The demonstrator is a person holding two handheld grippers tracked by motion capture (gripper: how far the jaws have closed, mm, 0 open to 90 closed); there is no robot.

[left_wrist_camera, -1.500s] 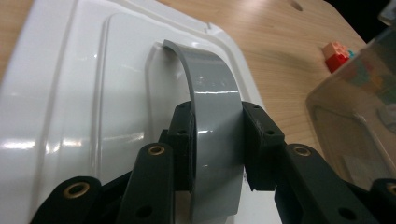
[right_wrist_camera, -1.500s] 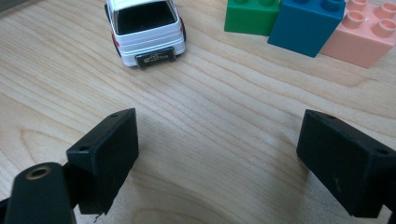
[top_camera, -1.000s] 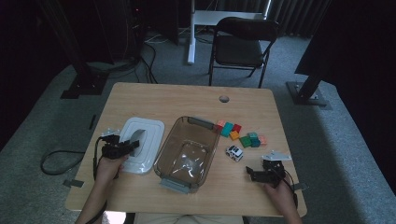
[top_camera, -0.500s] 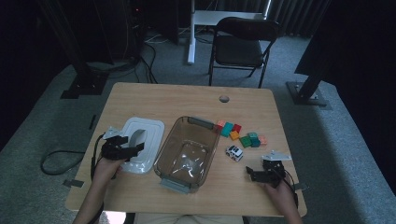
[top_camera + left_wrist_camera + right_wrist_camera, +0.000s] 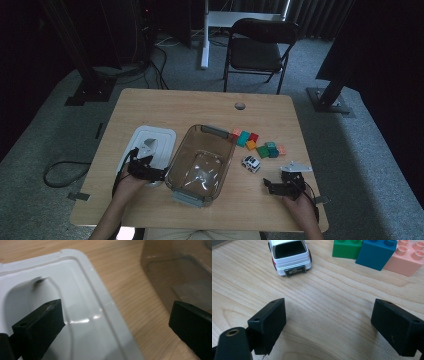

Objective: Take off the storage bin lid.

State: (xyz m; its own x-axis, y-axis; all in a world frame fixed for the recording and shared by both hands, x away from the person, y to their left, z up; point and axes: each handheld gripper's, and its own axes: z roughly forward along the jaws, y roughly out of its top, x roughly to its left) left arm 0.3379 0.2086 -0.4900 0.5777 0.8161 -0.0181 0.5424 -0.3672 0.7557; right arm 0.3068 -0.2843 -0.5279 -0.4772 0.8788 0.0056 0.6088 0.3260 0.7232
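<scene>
My left tool [image 5: 159, 175] has just spread its jaws wide, with nothing between them, over the near right corner of the flat white plastic lid [image 5: 82, 315], beside the clear brown plastic bin [image 5: 200, 160] on the wooden table [image 5: 165, 107]. My right tool [image 5: 327, 322] stands equally spread and empty. The small white toy car [image 5: 290, 255] lies straight ahead, seemingly tail toward me; that view also resolves the green, blue and pink blocks [image 5: 375, 255].

Bare wood lies open between the bin [image 5: 200, 162] and toy car [image 5: 251, 163], lower centre. Blocks [image 5: 257, 144] crowd the centre right.
</scene>
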